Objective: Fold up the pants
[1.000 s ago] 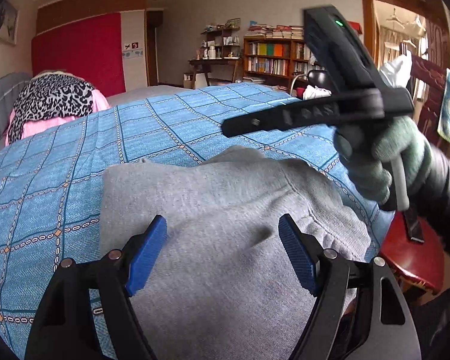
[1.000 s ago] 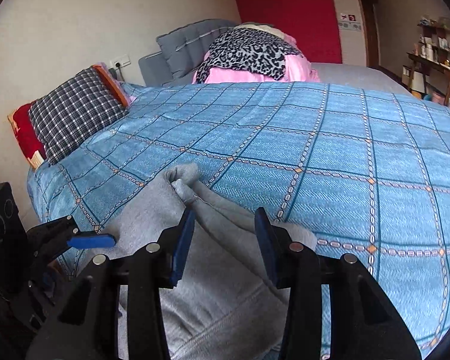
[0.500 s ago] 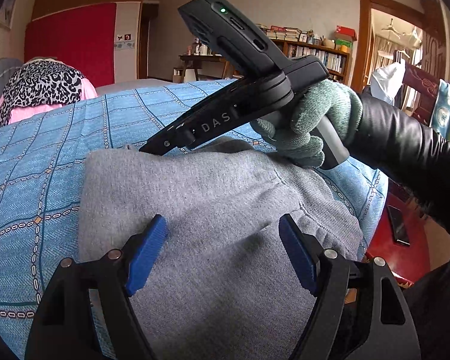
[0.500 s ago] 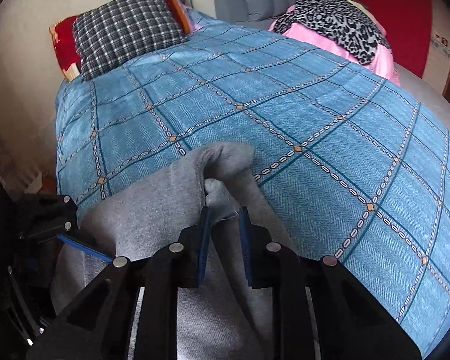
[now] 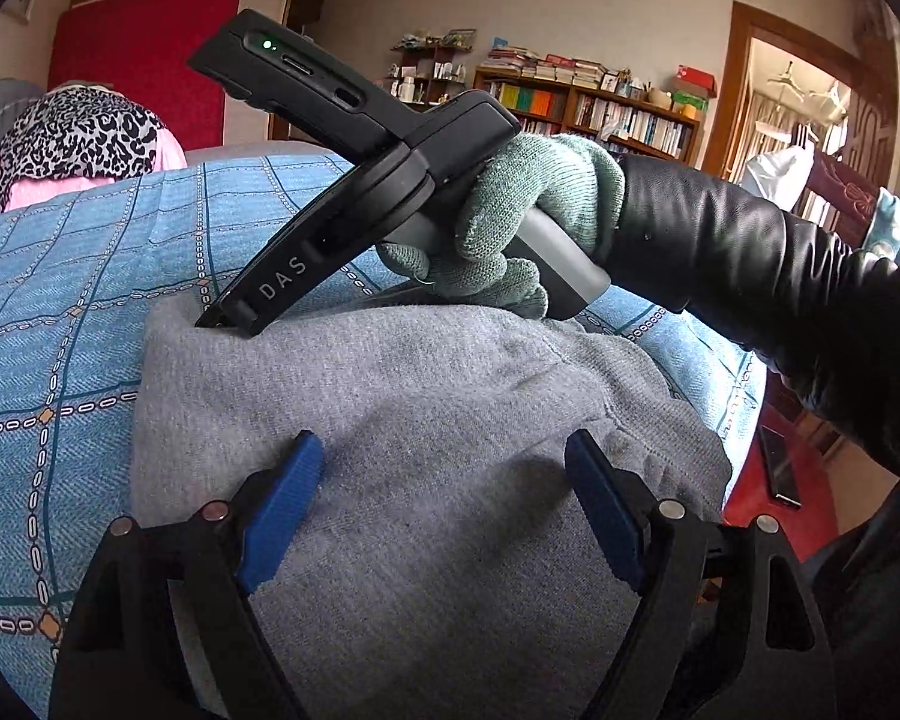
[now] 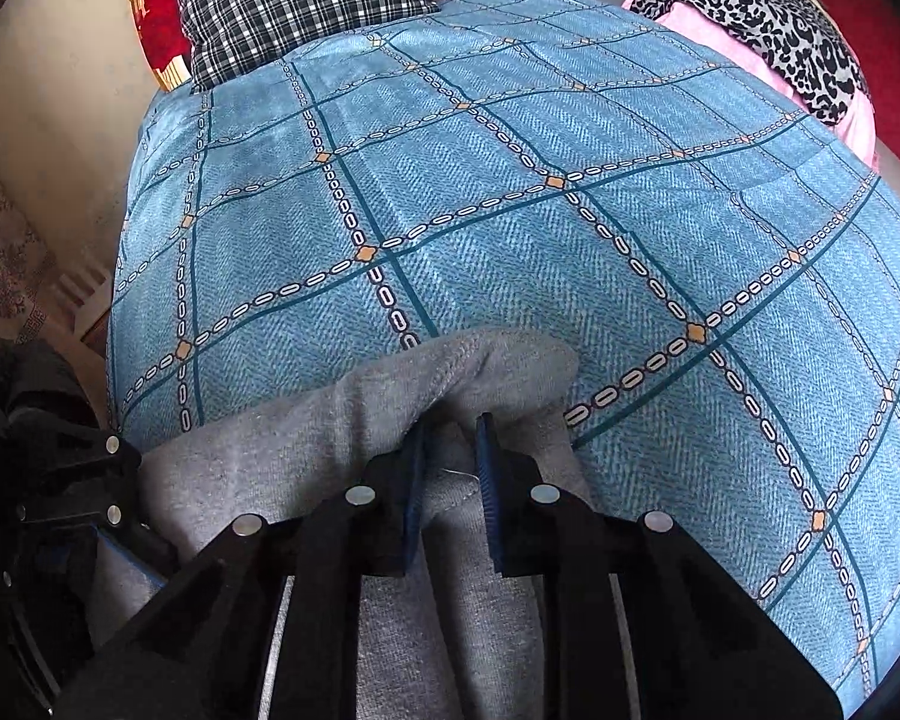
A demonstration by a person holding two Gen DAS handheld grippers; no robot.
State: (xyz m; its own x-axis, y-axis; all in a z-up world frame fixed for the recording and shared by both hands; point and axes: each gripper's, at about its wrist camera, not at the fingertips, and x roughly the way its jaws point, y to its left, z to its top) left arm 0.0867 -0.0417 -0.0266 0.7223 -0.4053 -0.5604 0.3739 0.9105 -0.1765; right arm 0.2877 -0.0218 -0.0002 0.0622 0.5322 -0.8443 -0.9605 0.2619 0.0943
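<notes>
- Your grey pants [image 5: 390, 420] lie bunched on the near edge of the blue checked bedspread [image 6: 510, 210]; they are gathered into a compact bundle, so some folding looks done, though I cannot tell how many layers.
- Your right gripper [image 6: 447, 462] has just been closing; its blue pads [image 6: 489, 480] now pinch a raised ridge of grey cloth at the bundle's far end.
- Your left gripper [image 5: 444, 504] has just been opening; its jaws stand wide over the near part of the pants, gripping nothing.
- What is left, by my judgement: carry the pinched end over, lay it flat, then smooth the stack; the far bedspread offers room.
</notes>
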